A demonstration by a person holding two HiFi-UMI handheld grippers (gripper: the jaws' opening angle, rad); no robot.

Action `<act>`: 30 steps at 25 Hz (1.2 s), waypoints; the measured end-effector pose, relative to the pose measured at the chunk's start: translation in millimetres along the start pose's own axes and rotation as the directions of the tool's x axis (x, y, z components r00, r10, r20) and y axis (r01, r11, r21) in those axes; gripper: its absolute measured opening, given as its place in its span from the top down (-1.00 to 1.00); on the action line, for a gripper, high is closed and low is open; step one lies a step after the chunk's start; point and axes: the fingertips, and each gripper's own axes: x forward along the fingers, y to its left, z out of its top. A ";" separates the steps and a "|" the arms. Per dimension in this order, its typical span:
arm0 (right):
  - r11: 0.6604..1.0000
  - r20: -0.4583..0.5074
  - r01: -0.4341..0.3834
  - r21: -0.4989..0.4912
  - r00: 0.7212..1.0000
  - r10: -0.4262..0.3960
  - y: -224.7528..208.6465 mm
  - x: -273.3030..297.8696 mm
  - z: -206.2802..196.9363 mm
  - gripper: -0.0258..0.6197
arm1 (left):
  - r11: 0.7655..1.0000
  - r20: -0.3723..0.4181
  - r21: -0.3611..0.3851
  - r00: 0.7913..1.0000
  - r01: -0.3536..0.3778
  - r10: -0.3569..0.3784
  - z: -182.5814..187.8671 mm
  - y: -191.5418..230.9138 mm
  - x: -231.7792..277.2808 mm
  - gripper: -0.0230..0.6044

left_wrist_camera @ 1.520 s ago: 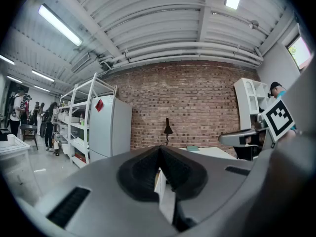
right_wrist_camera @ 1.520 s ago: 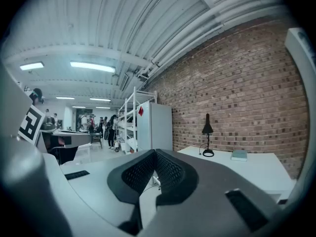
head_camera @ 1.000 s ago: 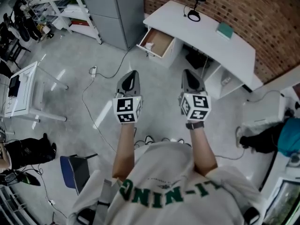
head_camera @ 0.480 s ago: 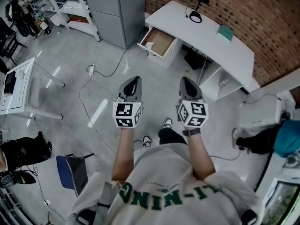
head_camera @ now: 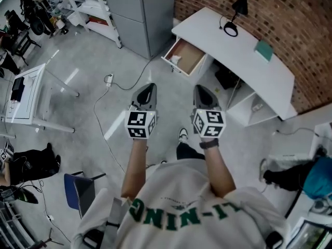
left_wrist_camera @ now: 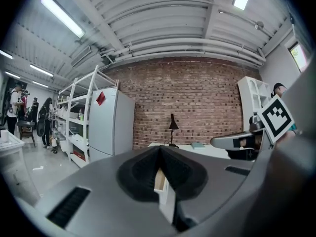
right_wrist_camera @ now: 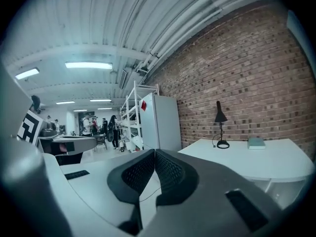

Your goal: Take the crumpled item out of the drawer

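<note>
Standing on a grey floor (head_camera: 171, 105), well short of a white surface (head_camera: 244, 56) set against a brick wall (head_camera: 290, 9). Holding out the left gripper (head_camera: 148, 87) and the right gripper (head_camera: 199, 90) side by side, near each other but apart, both aimed toward the surface.

Under the near left end of the surface, an open drawer (head_camera: 185, 56), pulled out over the floor with its wooden bottom showing. Inside, close to the front edge, the crumpled item (head_camera: 175, 59): small, white, well apart from both grippers.

In the left gripper view, pressed together tip to tip and pinching nothing. Lower down, through the gap between the pads, a sliver of the drawer's wooden side and white front. In the right gripper view, likewise closed pad on pad, with nothing held.

On top of the surface, a black lamp (head_camera: 234, 14) with a ring base. Farther right, a teal book (head_camera: 263, 50). Left of the surface, a grey cabinet (head_camera: 148, 14), and beyond it white shelving (head_camera: 83, 9). Behind and to the left, a blue chair (head_camera: 78, 191).
</note>
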 end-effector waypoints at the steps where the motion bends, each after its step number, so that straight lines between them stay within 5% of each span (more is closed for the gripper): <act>1: 1.000 0.003 -0.007 0.003 1.000 0.007 -6.0 13.9 5.4 0.90 | 1.000 0.002 0.009 1.000 -0.002 0.002 6.4 3.2 15.0 0.93; 13: 0.997 0.017 -0.064 0.033 0.998 0.064 -97.0 148.1 54.6 0.90 | 0.999 0.019 0.045 1.000 -0.015 0.014 57.5 11.1 176.0 0.93; 30: 0.987 -0.047 -0.139 0.085 0.989 0.144 -179.2 225.7 37.4 0.90 | 1.000 -0.082 0.027 0.997 -0.010 0.012 22.0 -19.6 288.5 0.93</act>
